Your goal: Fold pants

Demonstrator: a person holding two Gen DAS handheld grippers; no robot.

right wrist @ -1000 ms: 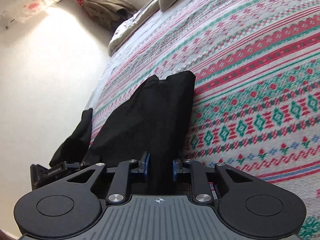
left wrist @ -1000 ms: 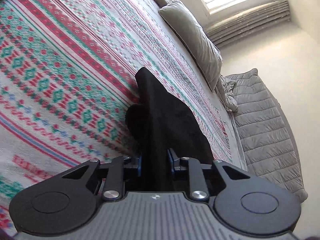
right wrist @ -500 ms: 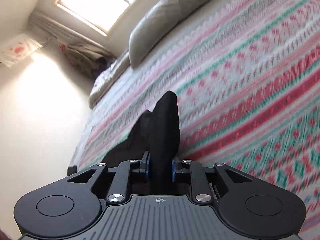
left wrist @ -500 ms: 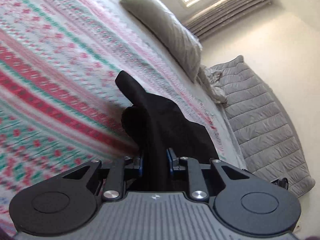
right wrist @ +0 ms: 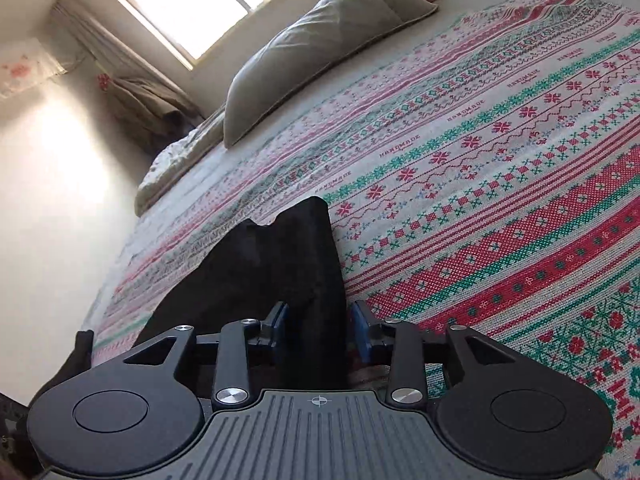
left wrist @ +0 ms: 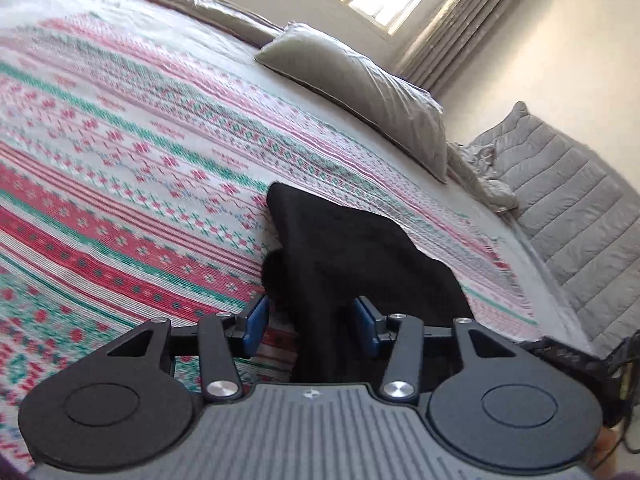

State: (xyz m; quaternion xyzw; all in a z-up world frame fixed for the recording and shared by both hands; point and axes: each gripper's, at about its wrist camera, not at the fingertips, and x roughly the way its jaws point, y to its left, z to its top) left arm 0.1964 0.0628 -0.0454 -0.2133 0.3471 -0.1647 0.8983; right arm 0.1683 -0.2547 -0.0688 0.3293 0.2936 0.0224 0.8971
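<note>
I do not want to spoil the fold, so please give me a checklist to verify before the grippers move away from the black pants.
1. Left gripper released: ok, blue pads apart, a gap beside the cloth.
2. Right gripper released: ok, jaws spread, though cloth lies between them.
3. Black pants resting on the patterned bedspread: ok.
4. Fold edges aligned: cannot tell, the far corner stands up and the rest is hidden.
5. Cloth free of the pads: cannot tell.
6. Pillow away from the pants: ok.
</note>
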